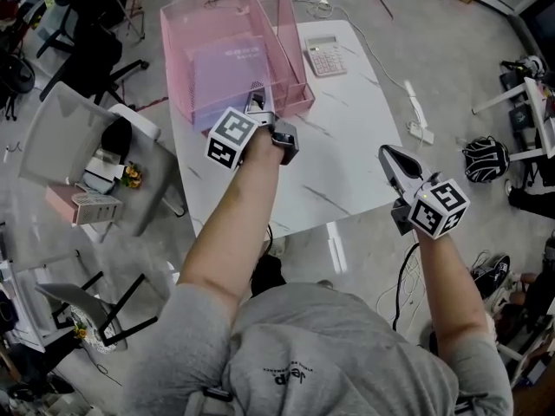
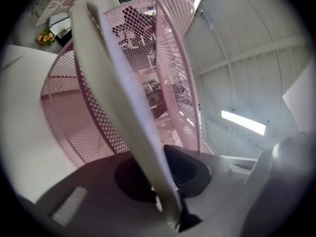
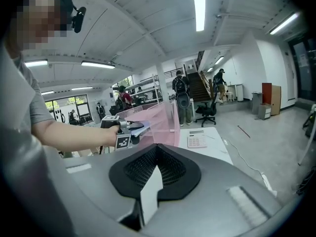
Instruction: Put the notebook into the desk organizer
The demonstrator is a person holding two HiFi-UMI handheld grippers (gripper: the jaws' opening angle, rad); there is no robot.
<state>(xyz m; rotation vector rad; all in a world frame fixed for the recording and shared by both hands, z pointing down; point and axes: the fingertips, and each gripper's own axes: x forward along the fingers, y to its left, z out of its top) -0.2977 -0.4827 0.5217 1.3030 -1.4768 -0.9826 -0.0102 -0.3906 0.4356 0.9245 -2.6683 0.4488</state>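
Note:
The lavender notebook (image 1: 227,69) lies inside the wide left compartment of the pink mesh desk organizer (image 1: 290,37) on the white table (image 1: 347,137). My left gripper (image 1: 256,104) reaches over the organizer's near rim, shut on the notebook's near edge. In the left gripper view the notebook (image 2: 118,93) runs edge-on from the jaws into the pink mesh organizer (image 2: 173,68). My right gripper (image 1: 392,165) hangs shut and empty beside the table's right edge. The right gripper view shows the left gripper (image 3: 129,129), the notebook (image 3: 140,128) and the organizer (image 3: 160,122).
A pink calculator (image 1: 325,56) lies on the table right of the organizer. A grey chair (image 1: 78,137) with a pink box (image 1: 74,202) stands left of the table. Cables and a power strip (image 1: 419,128) lie on the floor to the right. People stand far off (image 3: 183,95).

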